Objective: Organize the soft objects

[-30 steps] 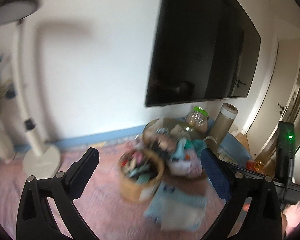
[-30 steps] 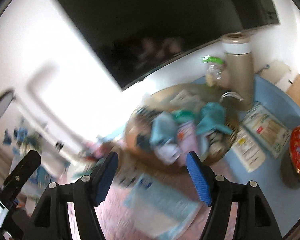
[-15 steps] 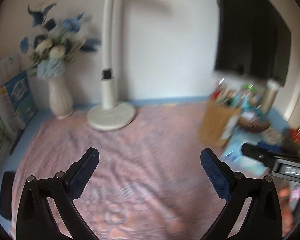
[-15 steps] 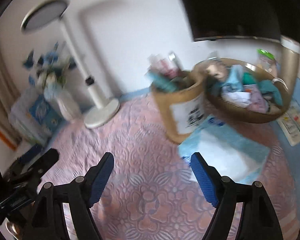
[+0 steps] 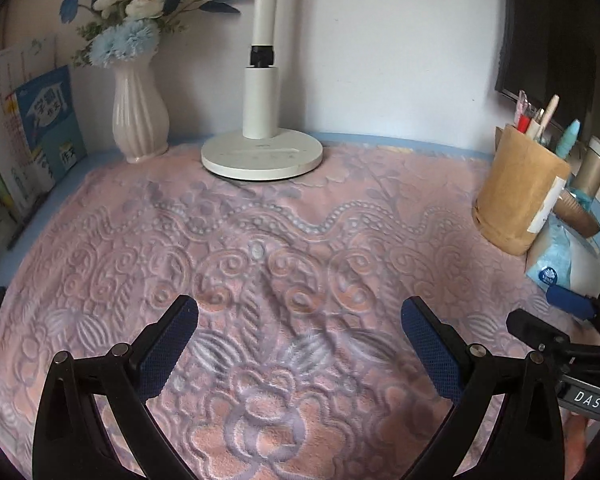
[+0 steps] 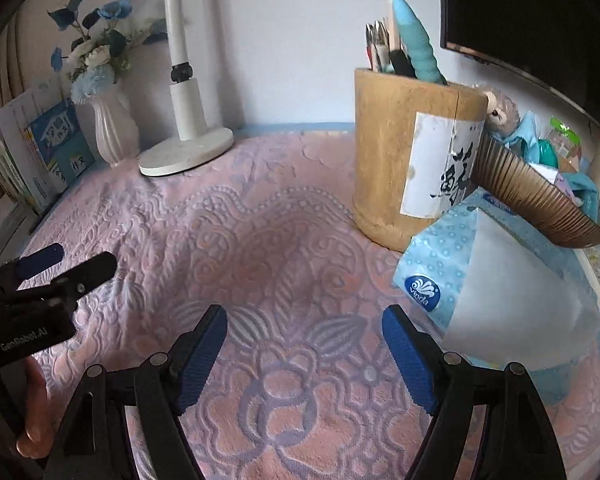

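A brown ribbed basket at the right holds soft things: a small plush doll, teal cloths and packets. A blue and white tissue pack lies in front of it, also in the left wrist view. My left gripper is open and empty over the pink embossed mat. My right gripper is open and empty over the mat, left of the tissue pack.
A bamboo pen holder with pens stands beside the basket. A white lamp base, a white vase of blue flowers and books line the back and left. A dark screen hangs on the wall.
Both grippers have swung down and left from the screen and basket toward the mat. The views were blurred and are sharp now. Both stay open.
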Demonstrator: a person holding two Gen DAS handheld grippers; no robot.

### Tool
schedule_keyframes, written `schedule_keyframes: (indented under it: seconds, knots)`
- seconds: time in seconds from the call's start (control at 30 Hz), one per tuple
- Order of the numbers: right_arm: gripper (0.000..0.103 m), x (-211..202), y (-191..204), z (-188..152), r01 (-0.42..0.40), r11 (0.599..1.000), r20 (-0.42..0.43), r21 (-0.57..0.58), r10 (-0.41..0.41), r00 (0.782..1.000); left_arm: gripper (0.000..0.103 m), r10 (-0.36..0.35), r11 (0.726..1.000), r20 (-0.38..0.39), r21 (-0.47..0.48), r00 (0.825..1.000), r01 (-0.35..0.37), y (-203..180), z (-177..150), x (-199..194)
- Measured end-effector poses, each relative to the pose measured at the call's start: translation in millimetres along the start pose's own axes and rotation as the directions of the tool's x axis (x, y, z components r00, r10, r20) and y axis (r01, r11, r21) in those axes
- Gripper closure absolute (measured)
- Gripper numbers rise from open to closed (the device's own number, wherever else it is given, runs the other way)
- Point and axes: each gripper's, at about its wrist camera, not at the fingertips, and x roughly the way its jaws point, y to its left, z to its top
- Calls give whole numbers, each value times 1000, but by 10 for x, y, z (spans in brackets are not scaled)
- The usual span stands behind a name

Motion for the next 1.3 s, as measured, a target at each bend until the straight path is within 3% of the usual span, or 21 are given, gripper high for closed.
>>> schedule_keyframes:
  seconds: [0.33,0.63,1.3]
  knots:
    - [23,55,-51,23,11,1000,-22,19,-10,1000,1,3,999,-12,38,1000,-3,-71,-32,20]
    - [22,102,-58,30,15,1000,-38,14,-14,999,1,-15,1000,-17,2,1000,15,-12,-25,28]
    - [22,146,-35,38,49,999,-56,4,-49,997,1,22,998,-20,55,1000,-21,-96,-51,36]
